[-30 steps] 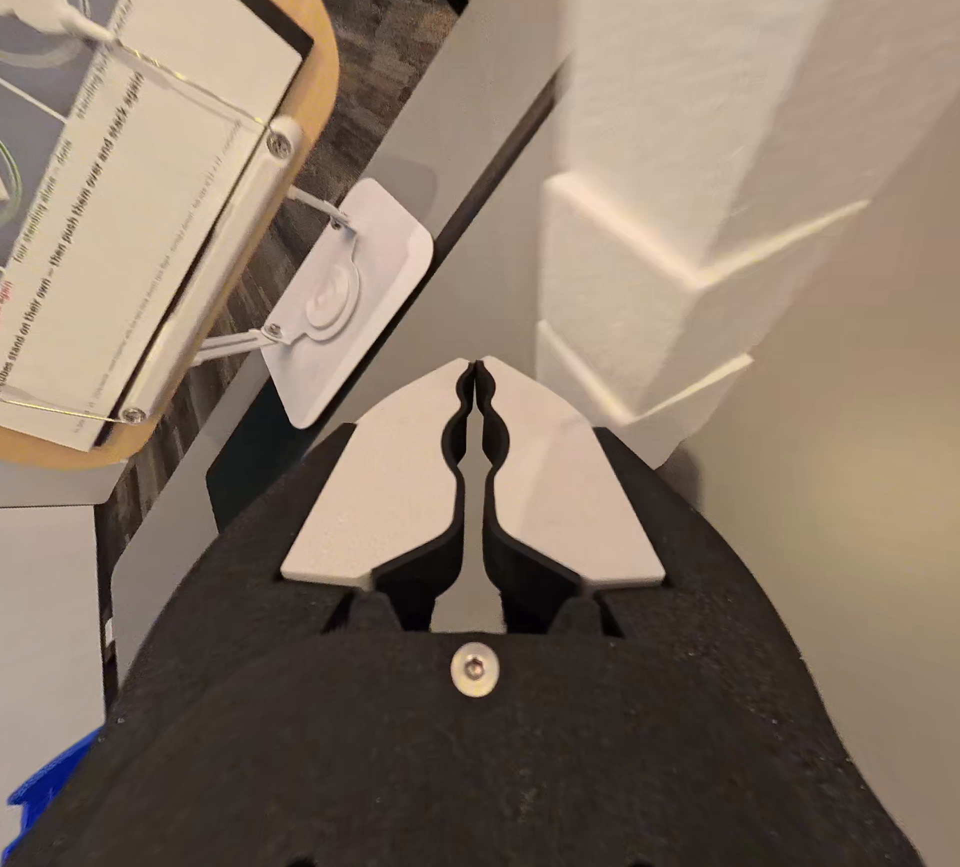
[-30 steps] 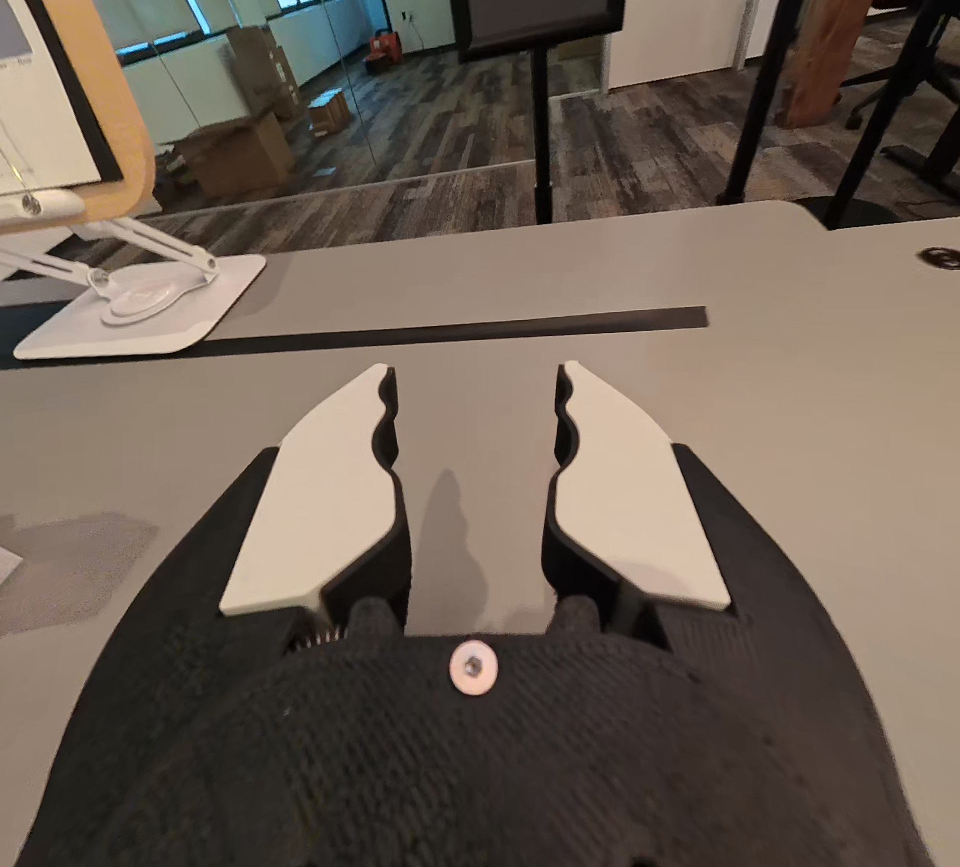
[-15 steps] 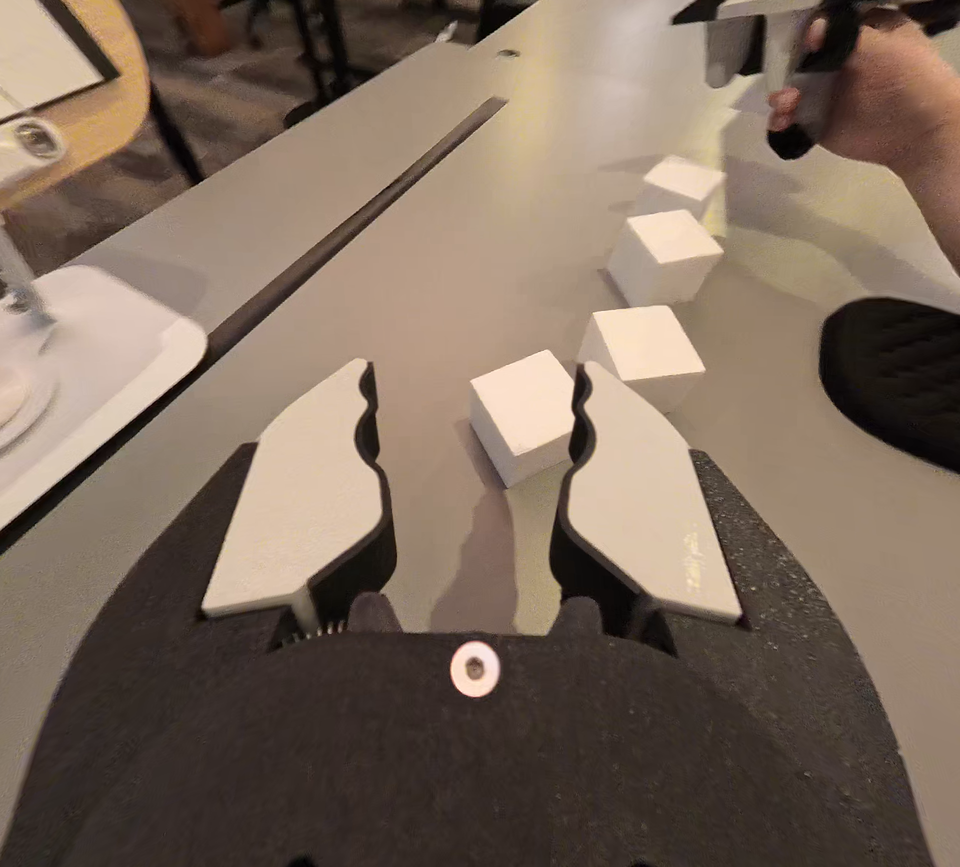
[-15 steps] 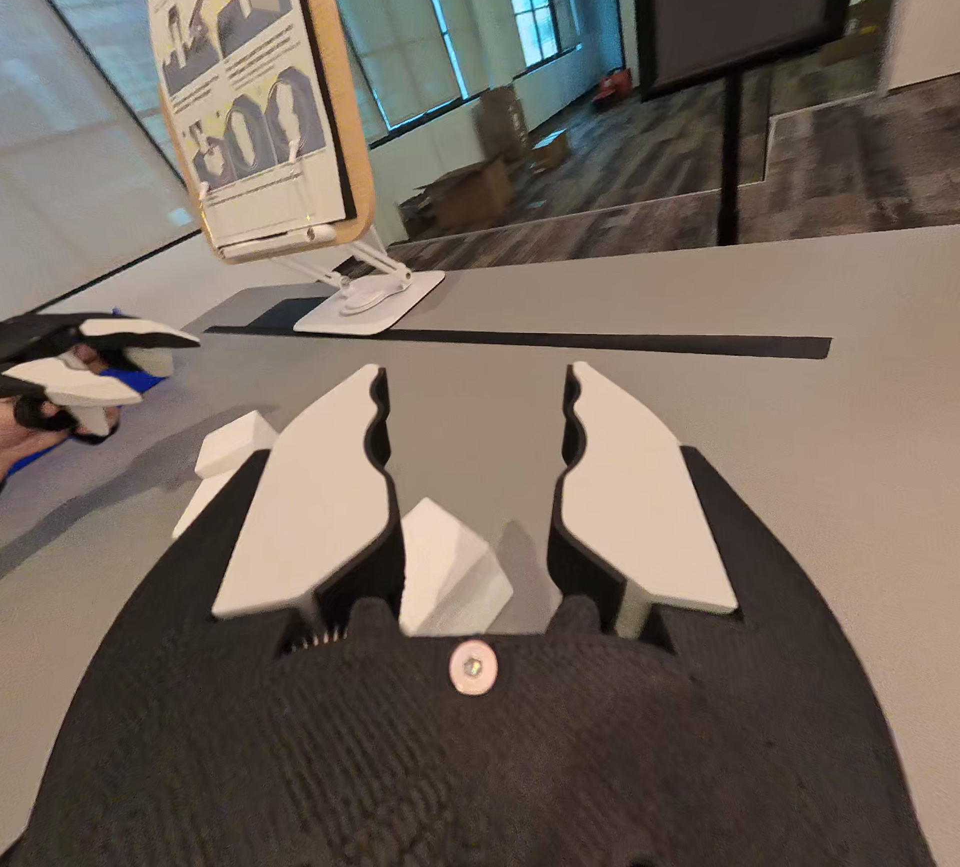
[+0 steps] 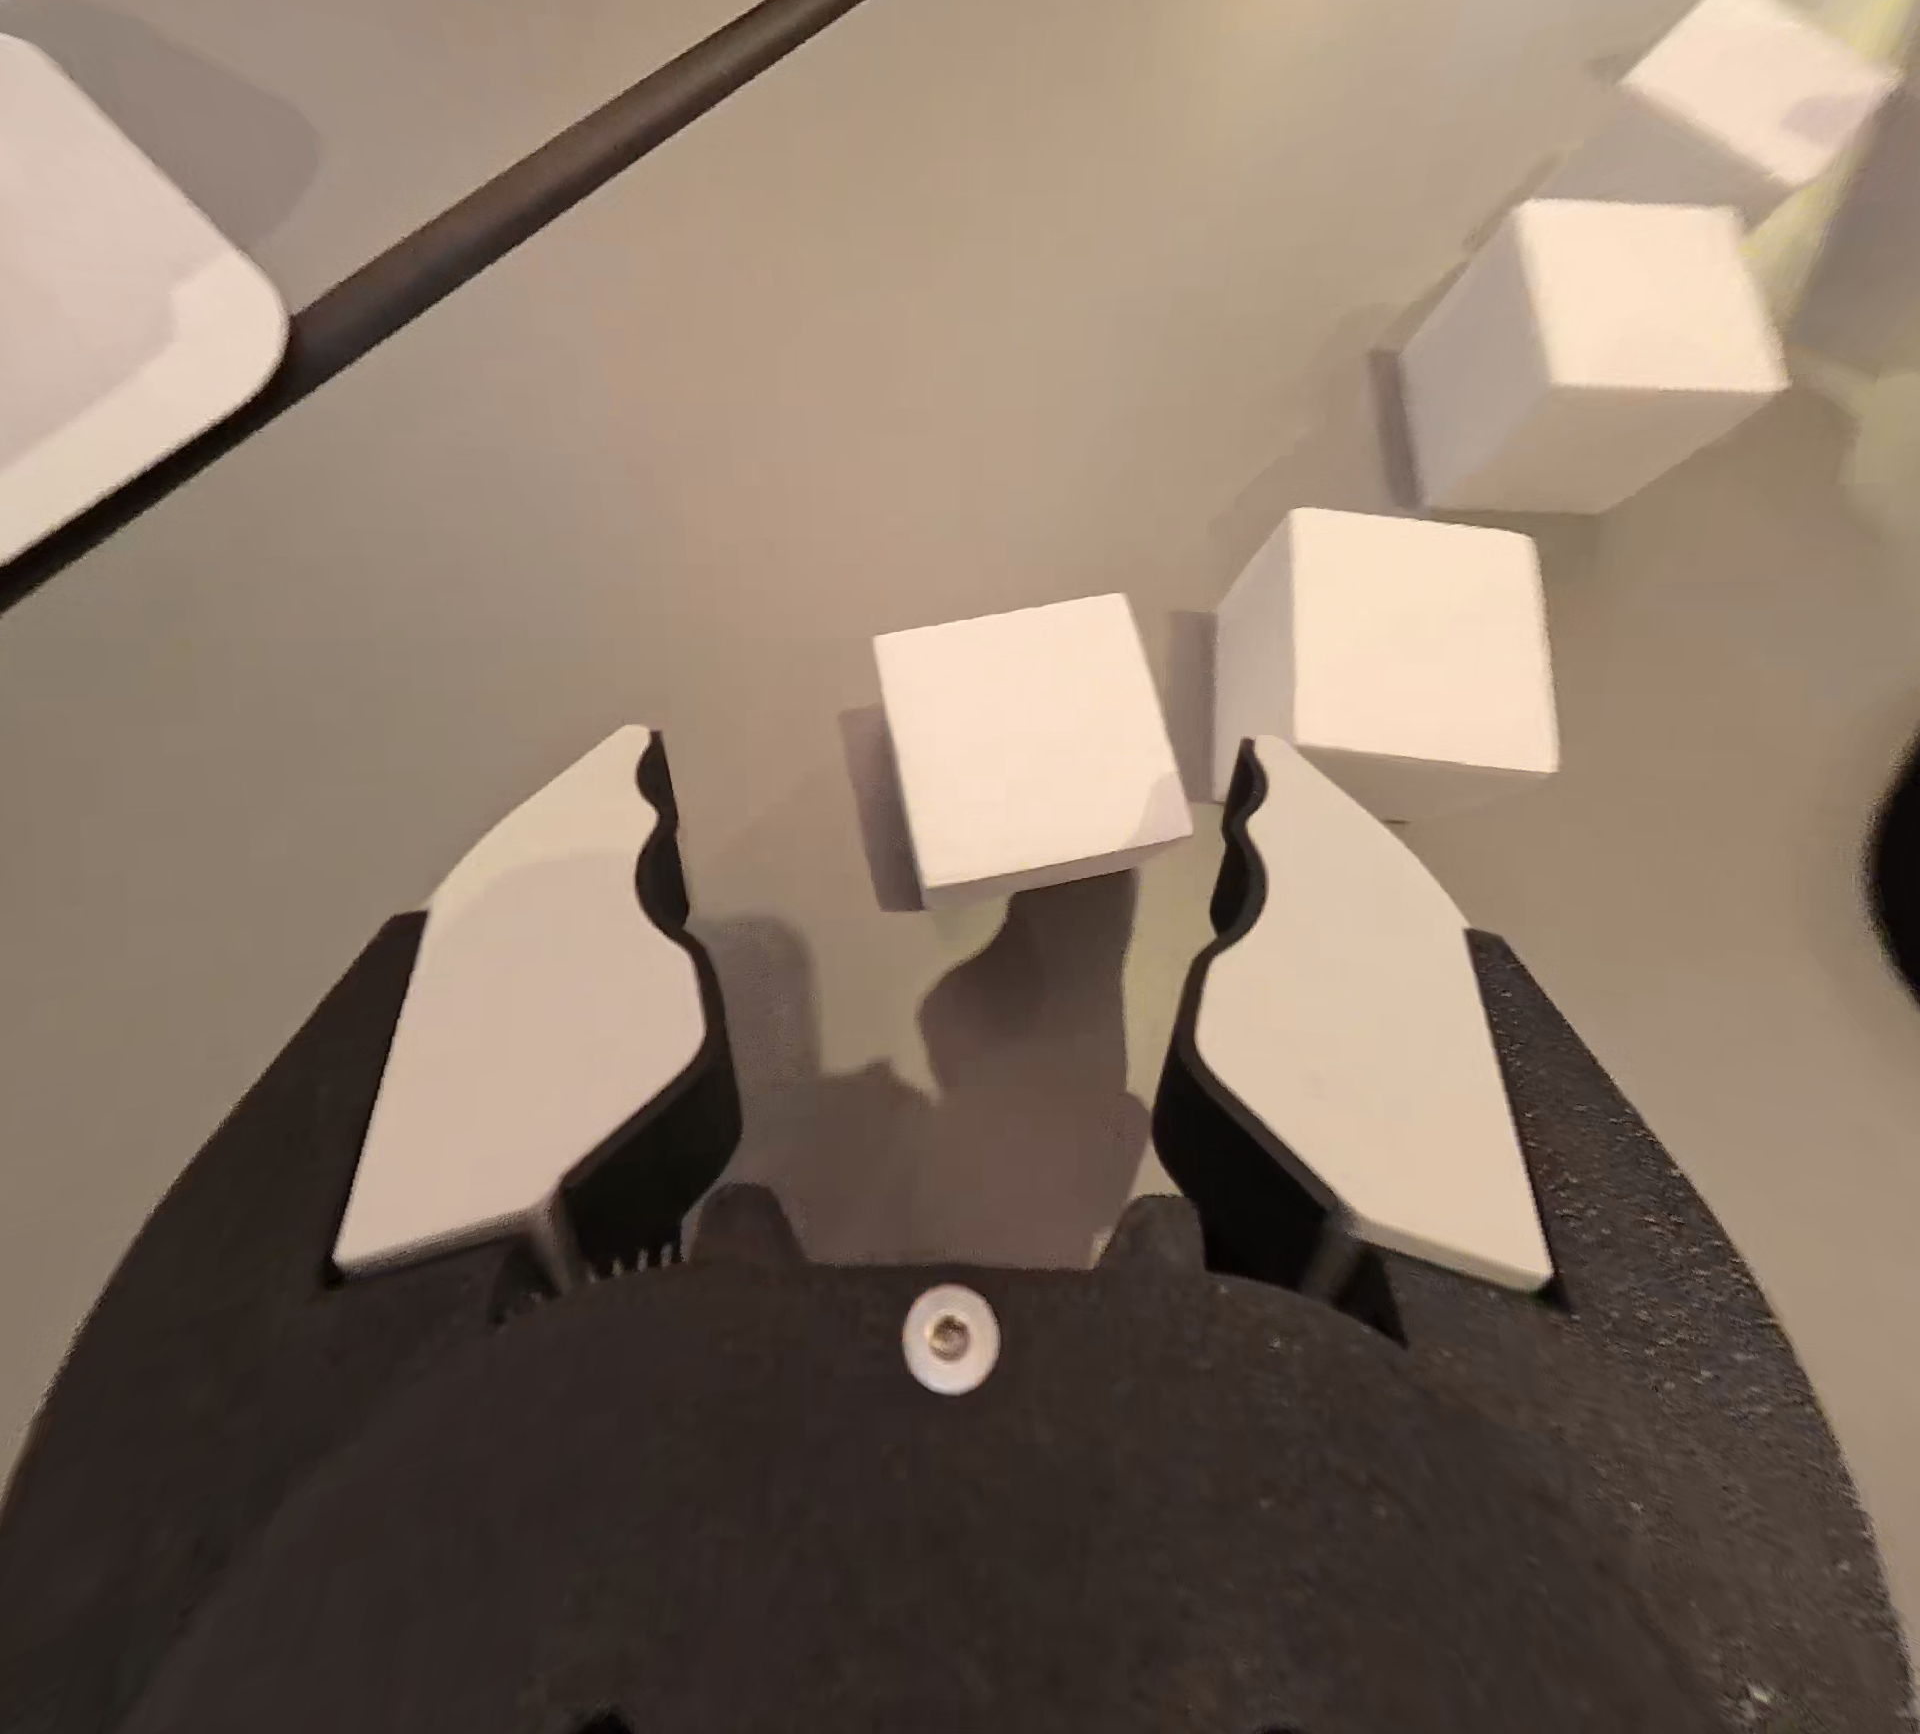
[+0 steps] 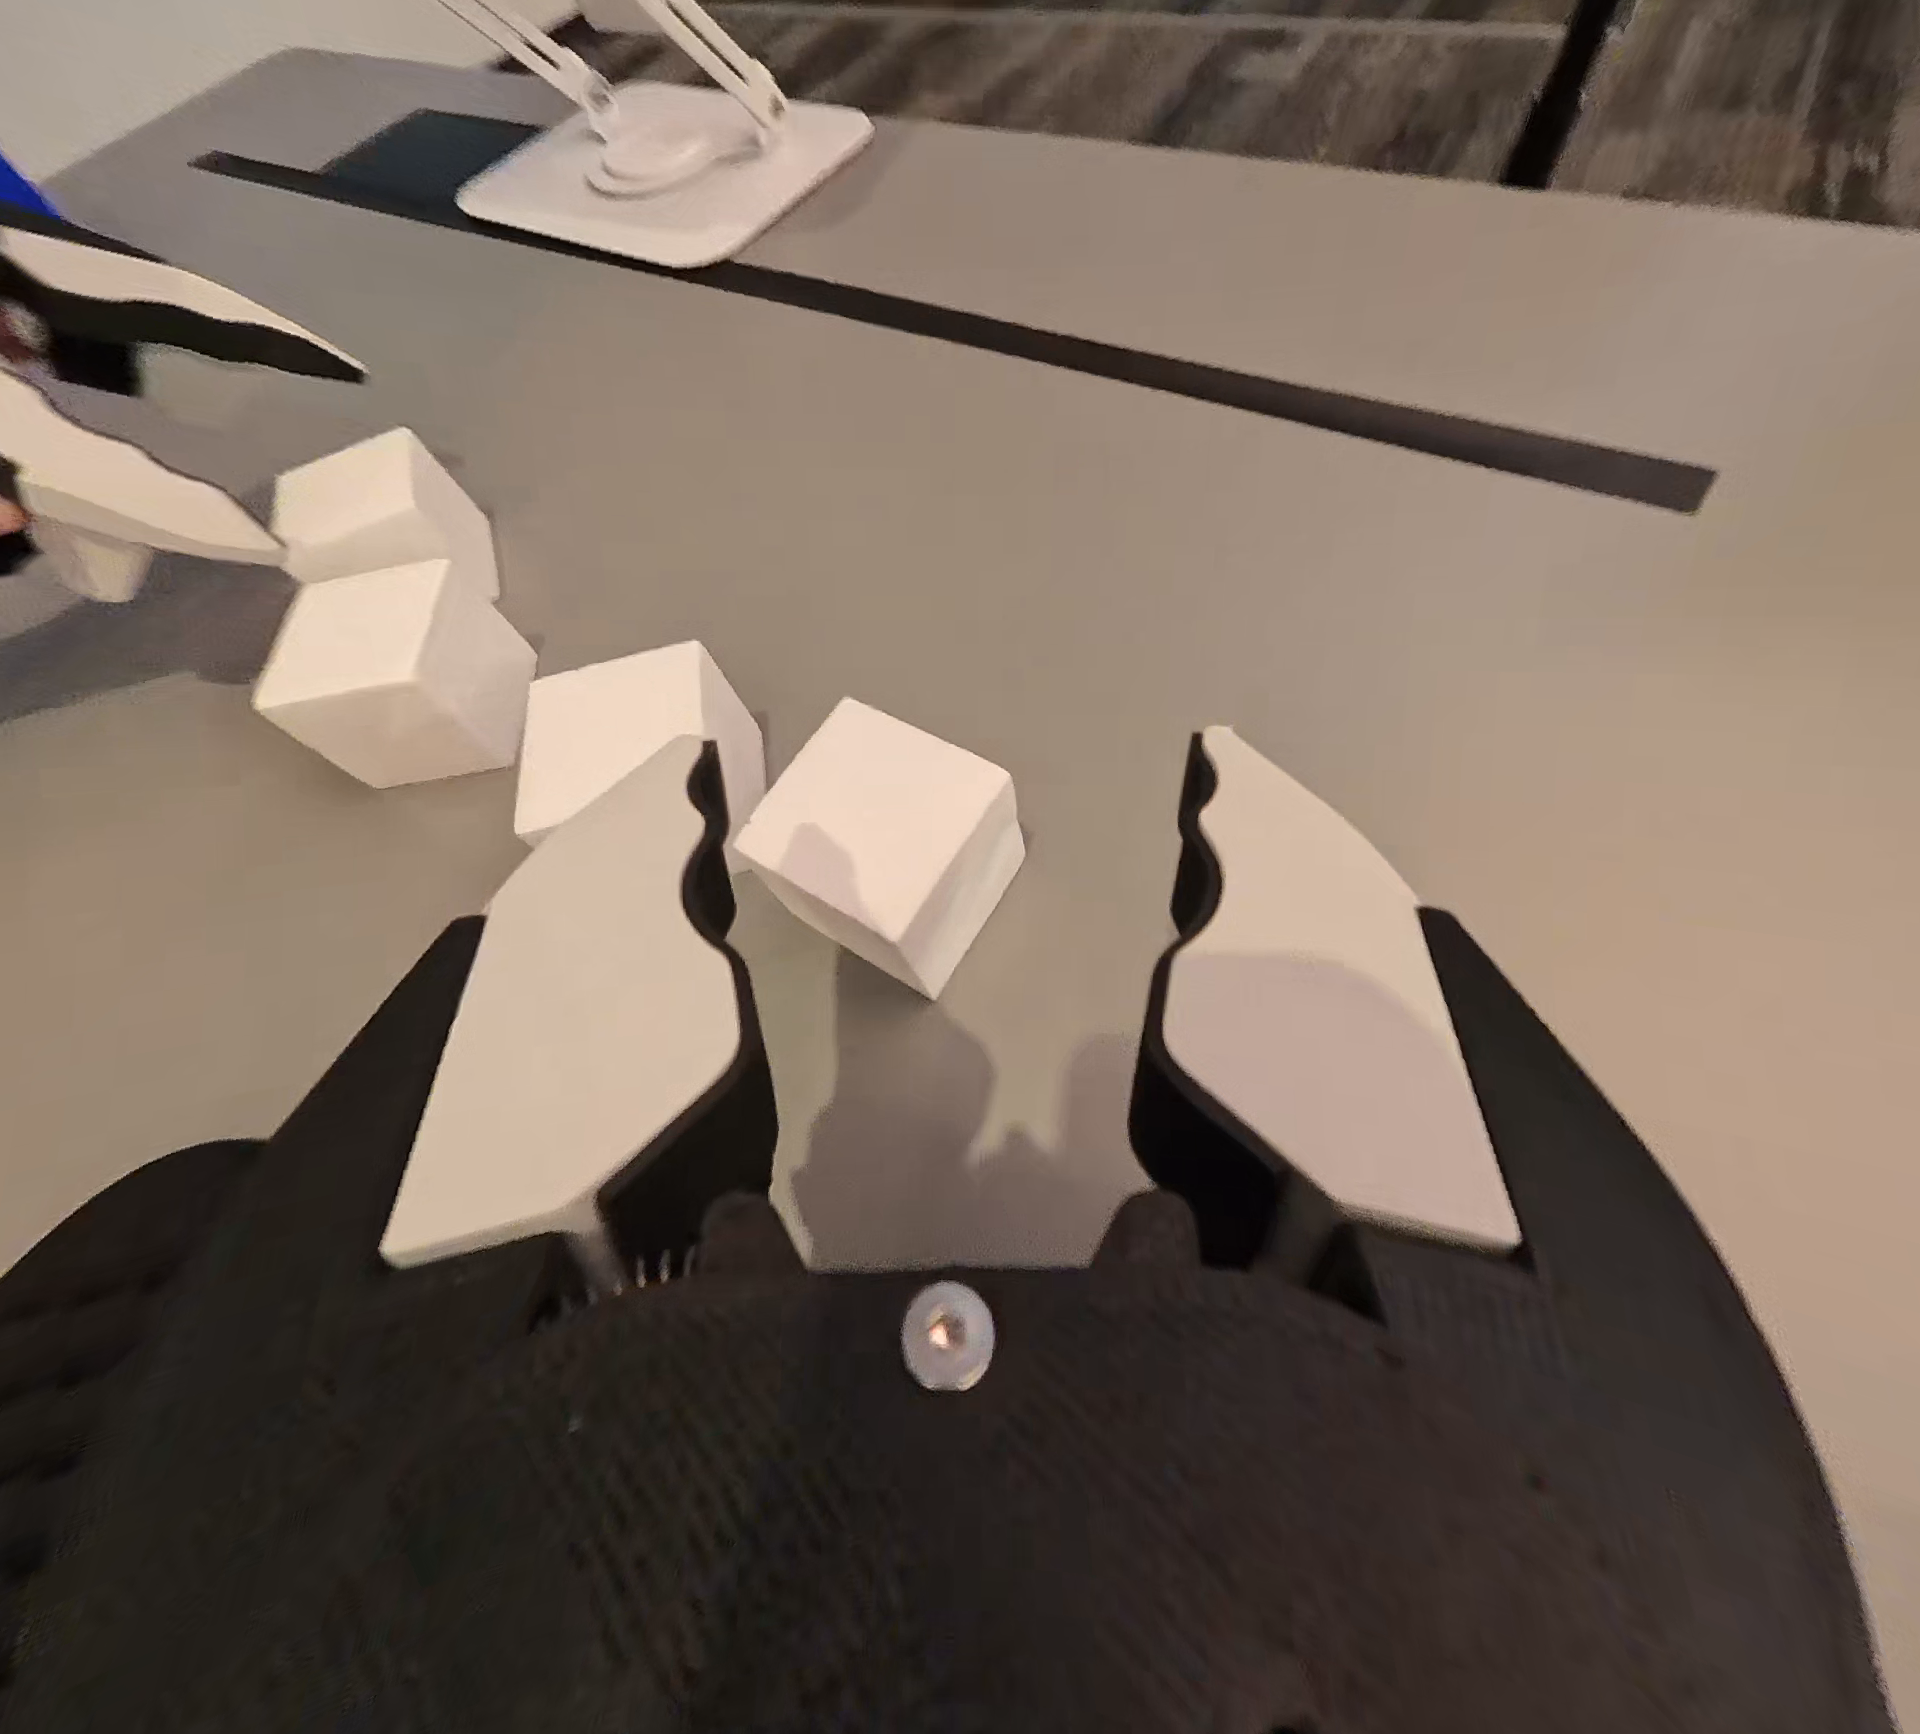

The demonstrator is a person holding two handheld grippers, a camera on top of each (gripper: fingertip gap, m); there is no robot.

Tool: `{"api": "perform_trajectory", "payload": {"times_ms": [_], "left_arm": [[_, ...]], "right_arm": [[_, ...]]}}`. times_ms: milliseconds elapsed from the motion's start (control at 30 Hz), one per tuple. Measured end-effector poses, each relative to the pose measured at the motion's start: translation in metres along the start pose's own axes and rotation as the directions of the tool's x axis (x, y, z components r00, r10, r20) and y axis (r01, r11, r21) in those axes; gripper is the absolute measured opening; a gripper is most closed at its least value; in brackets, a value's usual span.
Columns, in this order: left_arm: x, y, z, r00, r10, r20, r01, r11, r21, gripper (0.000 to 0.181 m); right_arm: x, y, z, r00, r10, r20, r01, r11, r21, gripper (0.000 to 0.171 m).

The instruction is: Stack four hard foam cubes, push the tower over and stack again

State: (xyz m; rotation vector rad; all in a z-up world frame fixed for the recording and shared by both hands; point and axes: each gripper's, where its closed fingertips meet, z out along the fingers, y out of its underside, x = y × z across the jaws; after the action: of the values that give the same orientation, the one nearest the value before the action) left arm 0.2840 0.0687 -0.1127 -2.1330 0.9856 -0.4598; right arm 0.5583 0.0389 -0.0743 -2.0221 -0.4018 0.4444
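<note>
A: Left wrist view, item one: left gripper (image 5: 951, 770), jaws spread, nothing between them yet. Nearest cube (image 5: 1023, 739) sits on the grey table (image 5: 727, 334) at 12 o'clock of the tips, turned a little askew. Second cube (image 5: 1392, 635) lies just beside it at 2 o'clock, behind the right-hand fingertip (image 5: 1262, 780).

B: Right wrist view, item two: right gripper (image 6: 951, 759), jaws likewise wide, empty. Its cube (image 6: 883, 832) rests corner-on between the tips, closer to the left finger (image 6: 592, 988). Three more cubes trail off toward 10 o'clock; the next one (image 6: 623, 728) is partly hidden by that finger.

A: Status: all four cubes flat on the table in a loose row, none stacked. Restacking appears to be starting.

B: Handling note, my judgement: twist each gripper until the pads face two flat sides squarely, not corners, then come down and close. Hard foam should take a firm pinch without crushing.

A: Hazard: the gap between my cube and its neighbour is narrow. The right-hand finger may nudge the neighbour on the way in.

B: Clearance: open grey surface from 12 to 3 o'clock of the right gripper, up to the dark slot (image 6: 1143, 365). White stand base (image 6: 665, 188) sits far off at 11 o'clock. Build there.
</note>
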Motion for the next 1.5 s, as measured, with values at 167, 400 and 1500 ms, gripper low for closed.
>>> {"api": "perform_trajectory", "payload": {"times_ms": [167, 400, 1500], "left_arm": [[-0.008, 0.005, 0.0, 0.991, 0.007, 0.136, 0.002, 0.998, -0.062, 0.096], [-0.014, 0.008, -0.008, 0.984, 0.006, 0.178, 0.011, 0.995, -0.096, 0.093], [-0.018, -0.034, -0.02, 0.985, 0.147, 0.091, -0.15, 0.988, 0.024, 0.059]], "right_arm": [[0.002, 0.008, 0.016, 0.991, 0.025, -0.129, -0.042, 0.991, -0.126, 0.08], [-0.017, 0.01, 0.028, 0.977, 0.062, -0.203, -0.13, 0.933, -0.337, 0.075], [-0.001, 0.037, -0.015, 0.928, 0.273, -0.252, -0.361, 0.827, -0.432, 0.058]]}}
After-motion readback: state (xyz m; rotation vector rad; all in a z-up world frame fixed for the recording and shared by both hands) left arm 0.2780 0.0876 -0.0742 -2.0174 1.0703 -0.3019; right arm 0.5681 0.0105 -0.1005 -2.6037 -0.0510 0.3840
